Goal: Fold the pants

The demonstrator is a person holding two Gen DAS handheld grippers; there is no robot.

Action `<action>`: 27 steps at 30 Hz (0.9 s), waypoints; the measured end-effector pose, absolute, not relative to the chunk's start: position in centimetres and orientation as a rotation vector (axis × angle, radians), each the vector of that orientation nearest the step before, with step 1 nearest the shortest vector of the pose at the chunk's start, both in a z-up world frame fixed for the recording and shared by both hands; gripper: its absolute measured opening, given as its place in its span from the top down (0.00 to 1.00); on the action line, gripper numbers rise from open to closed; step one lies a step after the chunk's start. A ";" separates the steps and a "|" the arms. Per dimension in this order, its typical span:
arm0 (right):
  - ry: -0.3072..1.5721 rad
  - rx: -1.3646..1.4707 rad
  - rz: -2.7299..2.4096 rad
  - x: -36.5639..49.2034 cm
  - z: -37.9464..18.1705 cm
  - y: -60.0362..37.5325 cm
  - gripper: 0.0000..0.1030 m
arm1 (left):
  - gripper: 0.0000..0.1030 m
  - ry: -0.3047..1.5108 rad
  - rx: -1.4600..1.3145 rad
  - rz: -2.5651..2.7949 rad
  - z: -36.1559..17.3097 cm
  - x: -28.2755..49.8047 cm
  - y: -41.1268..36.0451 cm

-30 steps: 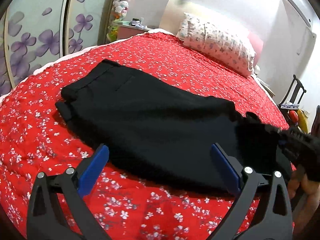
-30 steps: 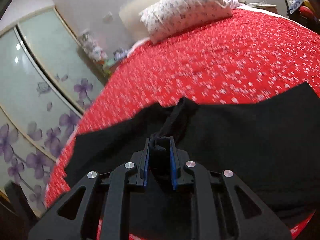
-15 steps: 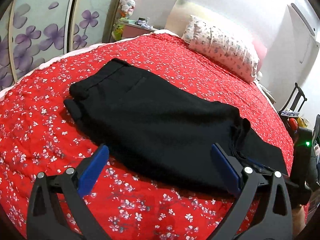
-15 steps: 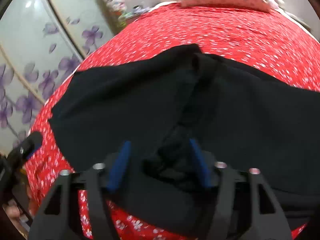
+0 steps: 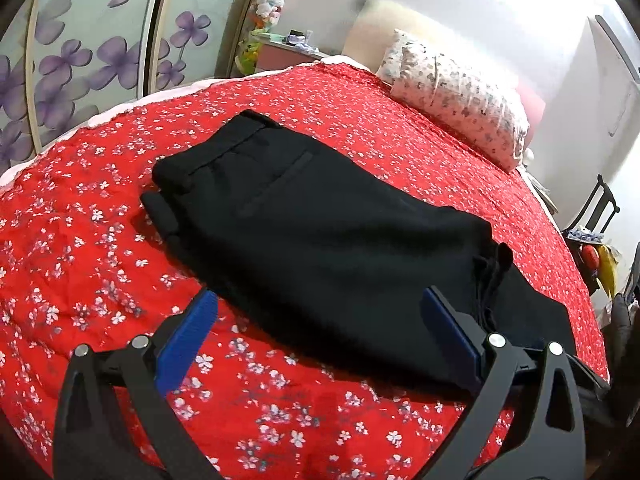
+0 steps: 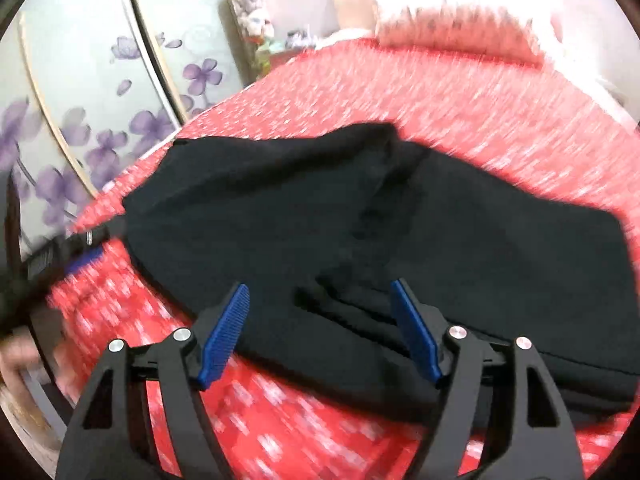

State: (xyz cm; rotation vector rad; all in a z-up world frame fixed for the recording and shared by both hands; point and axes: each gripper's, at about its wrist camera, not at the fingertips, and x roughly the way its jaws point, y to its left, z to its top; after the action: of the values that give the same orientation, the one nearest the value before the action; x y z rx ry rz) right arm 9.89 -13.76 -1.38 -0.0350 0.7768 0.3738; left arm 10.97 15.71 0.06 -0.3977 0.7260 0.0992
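Note:
Black pants lie folded over on the red flowered bedspread, waistband at the far left, doubled leg ends at the right. My left gripper hovers open over the pants' near edge, with nothing pressed between its blue pads. In the right wrist view, which is motion-blurred, the pants fill the middle. My right gripper is opening above a rumpled ridge of cloth; the fabric lies between and below its fingers, and the pads do not press on it. The left gripper's blue pad shows blurred at the left.
A flowered pillow lies at the head of the bed. Sliding doors with purple flowers run along the left side, with a small pink cabinet beyond. A dark chair with clutter stands off the right edge.
My right gripper was shut on a bunch of black cloth; it has let go, spread its jaws, rolled and drawn back. The released fold now rests on the pants. The left gripper barely moved.

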 end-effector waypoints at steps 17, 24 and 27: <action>0.784 -0.055 0.122 5.0 -4.6 -18.8 0.18 | 0.02 0.752 -0.306 0.184 0.0 11.1 15.9; 0.758 -0.099 0.109 4.6 -4.3 -17.9 0.16 | 0.02 0.763 -0.322 0.182 -0.1 11.2 16.2; 0.755 -0.112 0.110 4.6 -4.3 -17.7 0.15 | 0.02 0.764 -0.310 0.185 -0.1 11.2 16.3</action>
State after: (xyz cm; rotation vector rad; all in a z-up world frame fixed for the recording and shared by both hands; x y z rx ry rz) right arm 4.60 -17.70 -4.29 -0.1124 0.7548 0.1096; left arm 11.18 16.29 -0.07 -0.3103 0.7638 0.1850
